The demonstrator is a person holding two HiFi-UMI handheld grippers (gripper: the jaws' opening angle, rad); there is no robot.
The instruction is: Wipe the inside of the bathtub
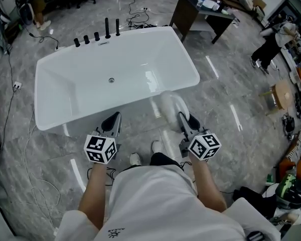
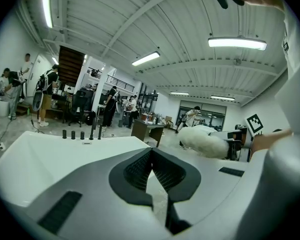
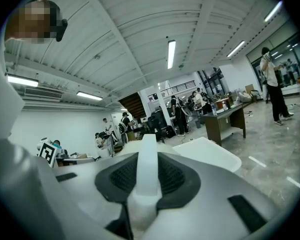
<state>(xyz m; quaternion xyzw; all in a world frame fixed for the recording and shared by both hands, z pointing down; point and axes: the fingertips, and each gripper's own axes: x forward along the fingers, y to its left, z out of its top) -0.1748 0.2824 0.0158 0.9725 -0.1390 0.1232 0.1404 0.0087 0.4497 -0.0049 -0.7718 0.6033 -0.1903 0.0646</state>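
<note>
Marble floor (image 1: 226, 92) | one bathtub (image 1: 90, 72) | left gripper (image 1: 113, 119) jaws together | right gripper (image 1: 183, 118) pinching one duster (image 1: 169, 103)

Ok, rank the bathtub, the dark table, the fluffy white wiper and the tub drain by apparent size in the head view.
1. bathtub
2. dark table, though it stands farther off
3. fluffy white wiper, held in the right hand-held gripper
4. drain

Head view steeply down, both gripper views forward, bathtub (image 1: 115, 79) common.
</note>
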